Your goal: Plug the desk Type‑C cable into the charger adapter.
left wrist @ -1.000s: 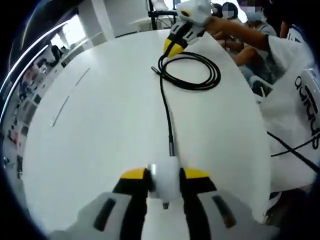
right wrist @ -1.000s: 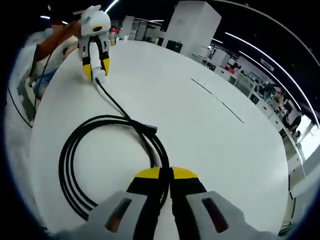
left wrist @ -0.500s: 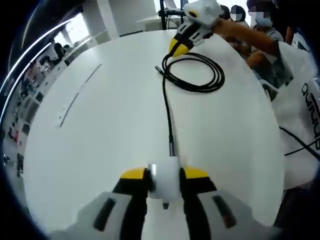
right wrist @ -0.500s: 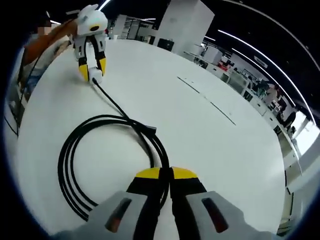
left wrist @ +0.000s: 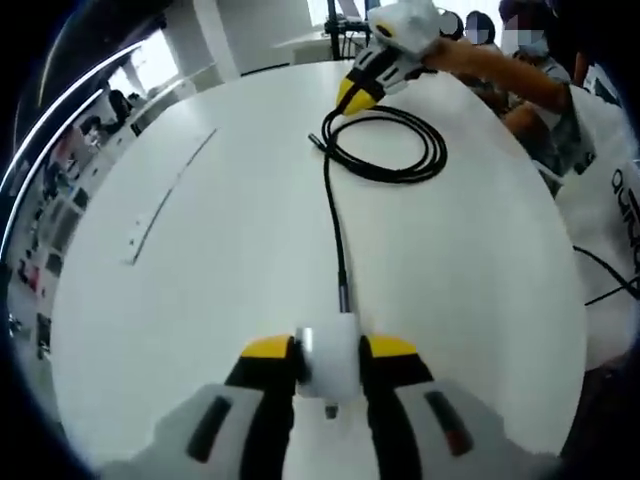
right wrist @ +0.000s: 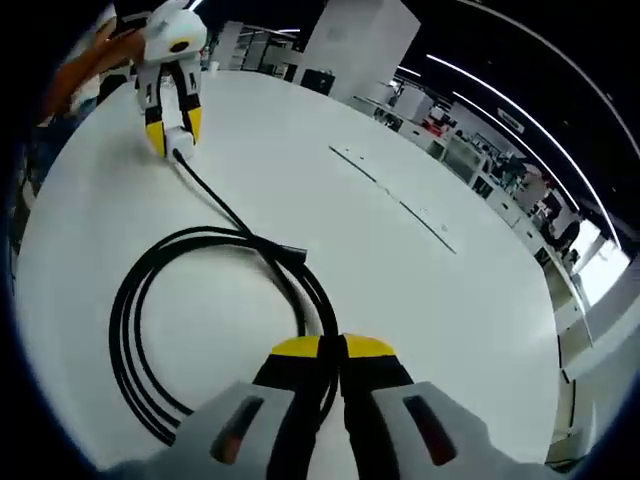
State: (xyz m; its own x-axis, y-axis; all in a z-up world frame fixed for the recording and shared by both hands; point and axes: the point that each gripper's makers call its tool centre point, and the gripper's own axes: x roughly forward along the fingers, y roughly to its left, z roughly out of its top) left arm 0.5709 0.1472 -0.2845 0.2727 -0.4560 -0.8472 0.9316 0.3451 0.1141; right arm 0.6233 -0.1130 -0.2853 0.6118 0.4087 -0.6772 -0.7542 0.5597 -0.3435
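The left gripper (left wrist: 330,352) is pinching a small white charger (left wrist: 331,365) between its yellow-tipped jaws, low over the round white table (left wrist: 220,260). A black cable (left wrist: 336,215) is running from the front of the charger, its plug touching it, across the table to a loose coil (left wrist: 388,145) of the same cable farther off. The right gripper (right wrist: 340,348) is sitting at that coil (right wrist: 150,330) with its jaws pressed together on a strand of the cable. One loose plug end (right wrist: 291,252) is lying on the table inside the coil. A person's arm (left wrist: 490,70) is showing behind the right gripper (left wrist: 358,90).
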